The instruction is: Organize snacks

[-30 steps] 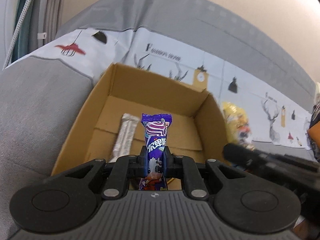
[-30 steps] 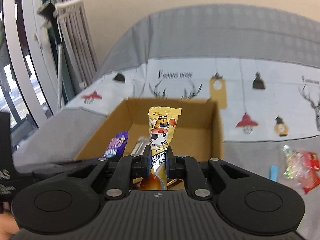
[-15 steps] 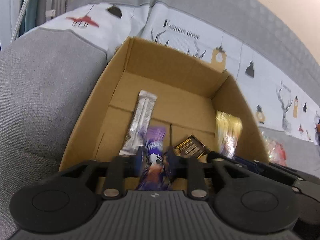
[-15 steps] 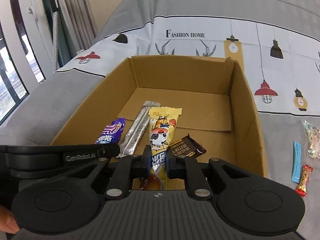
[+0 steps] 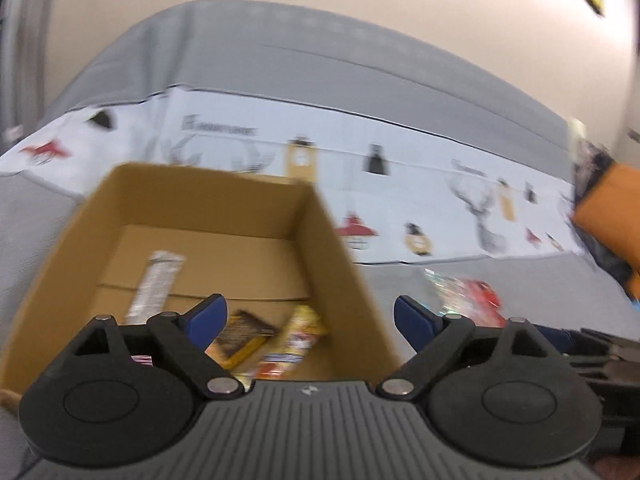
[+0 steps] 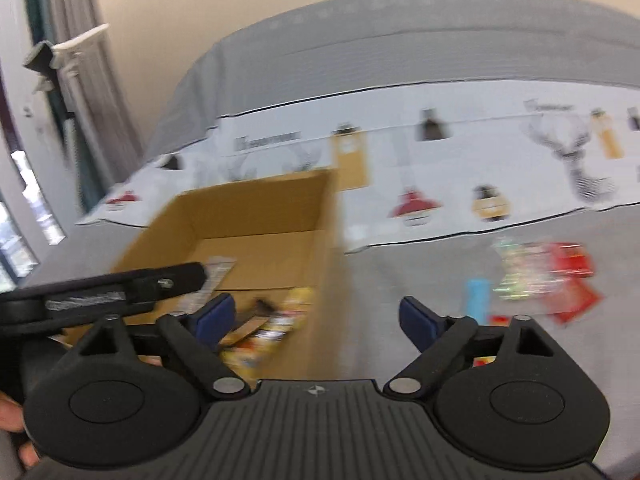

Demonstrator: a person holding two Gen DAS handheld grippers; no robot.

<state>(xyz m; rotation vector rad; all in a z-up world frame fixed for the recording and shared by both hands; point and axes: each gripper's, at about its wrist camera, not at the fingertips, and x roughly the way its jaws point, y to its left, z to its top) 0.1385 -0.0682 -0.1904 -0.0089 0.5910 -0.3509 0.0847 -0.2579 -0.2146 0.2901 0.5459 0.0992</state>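
Observation:
An open cardboard box [image 5: 224, 188] [image 6: 256, 200] sits on the grey sofa. Inside lie a silver bar [image 5: 156, 284], a dark brown chocolate packet [image 5: 240, 338] and the yellow snack packet [image 5: 296, 340] [image 6: 280, 326]. My left gripper [image 5: 308, 316] is open and empty above the box's near right corner. My right gripper [image 6: 316, 318] is open and empty, over the box's right wall. Both views are blurred by motion. The purple snack is mostly hidden behind my left gripper.
Loose snacks lie on the sofa right of the box: a red and clear packet [image 6: 544, 276] [image 5: 468, 296] and a blue stick [image 6: 476, 294]. A patterned white cloth [image 5: 400, 184] covers the sofa back. An orange cushion [image 5: 612, 208] sits far right. Curtains [image 6: 92, 80] hang left.
Both grippers have opened and let go of their snacks, which now lie in the box. Both grippers have pulled back and swung right.

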